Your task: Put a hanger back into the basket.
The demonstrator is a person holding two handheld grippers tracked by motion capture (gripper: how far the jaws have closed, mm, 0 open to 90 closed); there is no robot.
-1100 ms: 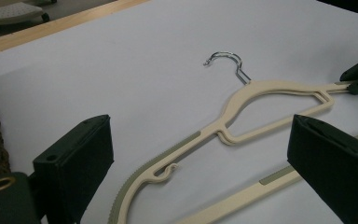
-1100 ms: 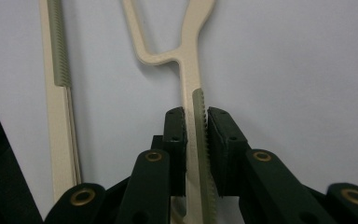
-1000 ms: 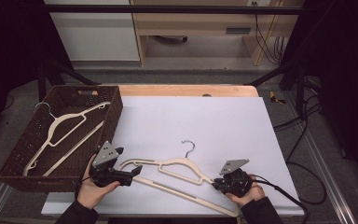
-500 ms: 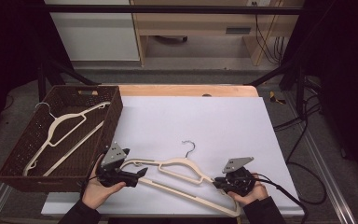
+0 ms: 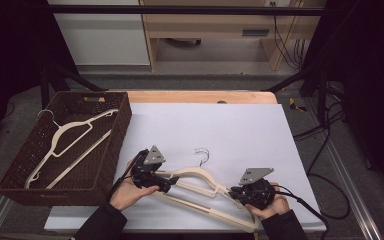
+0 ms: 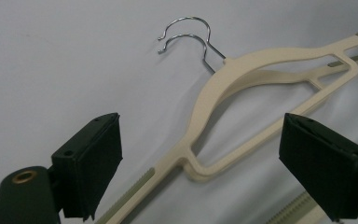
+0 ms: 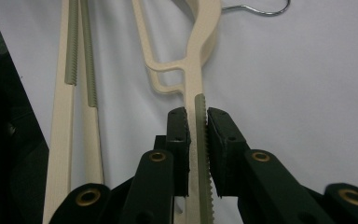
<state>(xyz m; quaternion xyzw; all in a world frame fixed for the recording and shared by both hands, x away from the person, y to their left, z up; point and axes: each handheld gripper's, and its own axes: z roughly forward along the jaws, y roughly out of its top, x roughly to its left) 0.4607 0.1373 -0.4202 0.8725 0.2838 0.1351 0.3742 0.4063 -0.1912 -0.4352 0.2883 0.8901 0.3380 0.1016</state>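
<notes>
Two cream plastic hangers (image 5: 200, 175) with wire hooks (image 6: 186, 35) lie stacked on the white table cover (image 5: 230, 130) near its front edge. My left gripper (image 5: 166, 182) is at their left shoulder. In the left gripper view the left gripper (image 6: 200, 135) is open, its jaws having just closed a little; the curved shoulder (image 6: 214, 88) lies between them untouched. My right gripper (image 5: 236, 191) holds the right arm. In the right gripper view the right gripper (image 7: 196, 114) is shut on a hanger arm (image 7: 199, 70) at its grey ribbed strip.
A dark wicker basket (image 5: 111, 150) stands at the left and holds another cream hanger (image 5: 67, 135). A wooden strip (image 5: 195, 96) borders the table's far edge. Cables (image 5: 325, 205) trail off the right side.
My left gripper has moved right, from beside the basket to the hangers' left shoulder. The right gripper has kept its grip and place.
</notes>
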